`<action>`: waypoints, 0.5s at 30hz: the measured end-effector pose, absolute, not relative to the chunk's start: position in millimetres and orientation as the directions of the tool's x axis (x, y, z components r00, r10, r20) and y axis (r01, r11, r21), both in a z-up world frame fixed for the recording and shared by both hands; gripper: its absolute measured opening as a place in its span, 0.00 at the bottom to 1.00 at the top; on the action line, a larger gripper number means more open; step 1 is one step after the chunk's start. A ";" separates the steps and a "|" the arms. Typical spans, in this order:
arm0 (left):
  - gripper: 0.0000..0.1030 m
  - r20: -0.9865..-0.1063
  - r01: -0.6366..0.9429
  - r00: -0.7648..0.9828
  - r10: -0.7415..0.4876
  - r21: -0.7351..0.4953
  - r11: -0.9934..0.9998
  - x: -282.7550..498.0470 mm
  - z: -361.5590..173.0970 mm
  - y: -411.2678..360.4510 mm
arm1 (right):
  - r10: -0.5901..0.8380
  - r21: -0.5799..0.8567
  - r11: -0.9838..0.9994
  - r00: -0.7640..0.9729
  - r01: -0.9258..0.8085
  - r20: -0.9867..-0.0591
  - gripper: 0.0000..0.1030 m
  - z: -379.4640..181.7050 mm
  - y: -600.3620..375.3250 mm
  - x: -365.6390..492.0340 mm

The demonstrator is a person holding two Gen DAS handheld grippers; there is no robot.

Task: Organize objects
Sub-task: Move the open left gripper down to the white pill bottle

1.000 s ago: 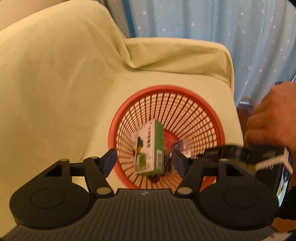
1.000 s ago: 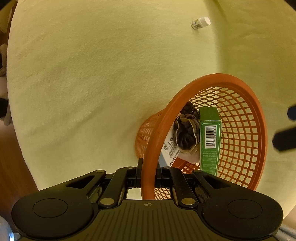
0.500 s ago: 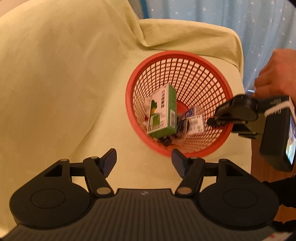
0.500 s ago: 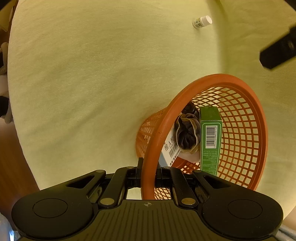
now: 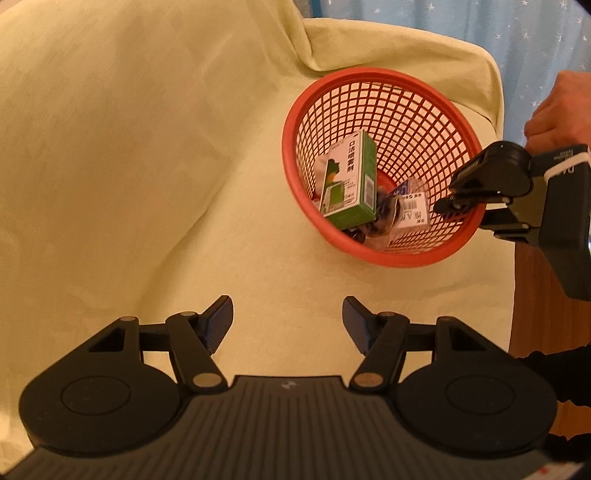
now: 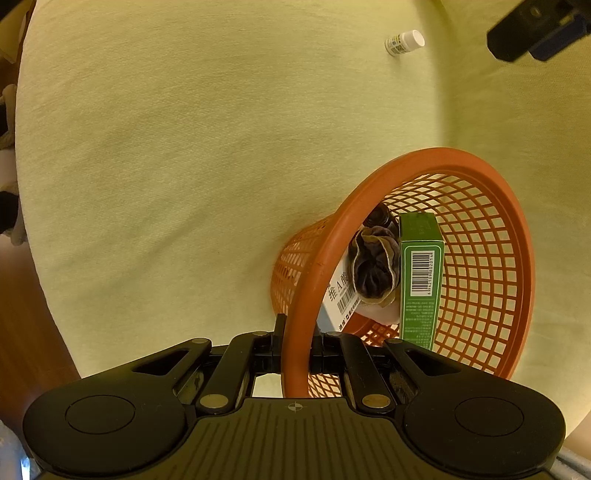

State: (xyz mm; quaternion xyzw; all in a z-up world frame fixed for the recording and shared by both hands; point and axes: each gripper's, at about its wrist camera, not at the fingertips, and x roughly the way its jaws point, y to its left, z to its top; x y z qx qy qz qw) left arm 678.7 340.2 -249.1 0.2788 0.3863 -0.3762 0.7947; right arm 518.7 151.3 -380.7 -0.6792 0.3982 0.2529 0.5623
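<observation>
A red mesh basket stands on the yellow-covered sofa seat. In it are a green box, a white box and a dark scrunchie. My right gripper is shut on the basket's rim; it also shows at the basket's right side in the left wrist view. My left gripper is open and empty, above the seat, below and left of the basket. A small white bottle lies on the seat beyond the basket.
The sofa back rises on the left and an armrest stands behind the basket. A blue starred curtain hangs beyond. Brown wooden floor shows past the seat's right edge.
My left gripper has pulled back and left from over the basket, still open. The right gripper keeps its hold on the rim and the basket has barely moved.
</observation>
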 end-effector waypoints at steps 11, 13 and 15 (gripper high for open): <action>0.60 -0.841 0.784 0.426 -0.333 0.160 0.600 681.2 -263.7 364.3 | -0.256 -0.561 -0.052 0.554 -0.826 -0.792 0.04 -381.0 151.1 519.3; 0.60 -0.846 0.776 0.430 -0.316 0.168 0.609 680.7 -267.9 370.3 | -0.256 -0.561 -0.053 0.554 -0.826 -0.792 0.04 -381.0 151.4 518.9; 0.61 -0.852 0.767 0.430 -0.298 0.171 0.618 681.3 -273.2 377.6 | -0.256 -0.561 -0.052 0.554 -0.826 -0.792 0.04 -381.1 151.3 518.7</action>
